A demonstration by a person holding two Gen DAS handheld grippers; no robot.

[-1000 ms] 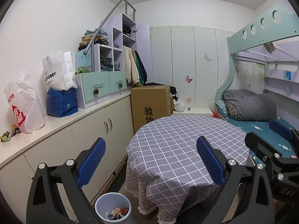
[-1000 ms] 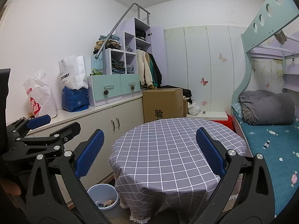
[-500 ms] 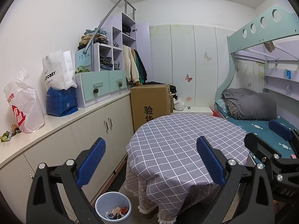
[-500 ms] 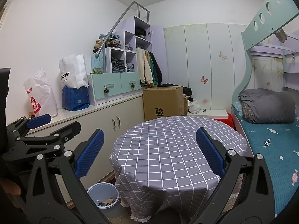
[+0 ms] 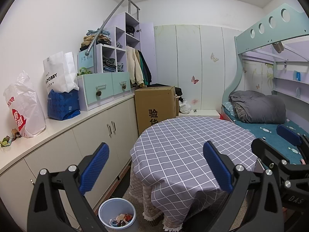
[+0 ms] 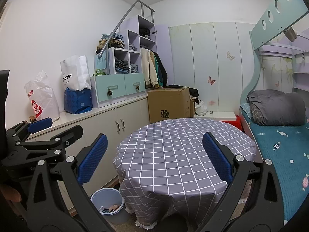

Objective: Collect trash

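Note:
A pale blue trash bin (image 5: pixel 116 215) stands on the floor left of the round table (image 5: pixel 191 145), with colourful wrappers and scraps inside; it also shows in the right wrist view (image 6: pixel 107 205). My left gripper (image 5: pixel 156 168) is open and empty, held above the table's near edge. My right gripper (image 6: pixel 154 158) is open and empty over the same checked tablecloth (image 6: pixel 179 148). Small crumpled wrappers (image 5: pixel 8 139) lie on the counter at far left. The right gripper shows at the right edge of the left wrist view (image 5: pixel 280 150).
A long white counter (image 5: pixel 63 123) with cabinets runs along the left wall, bearing a white plastic bag (image 5: pixel 23 106), a blue bag (image 5: pixel 62 102) and drawers. A cardboard box (image 5: pixel 155 106) stands behind the table. A bunk bed (image 5: pixel 270 116) is at right.
Both views have shifted very slightly. Both grippers stay open and empty.

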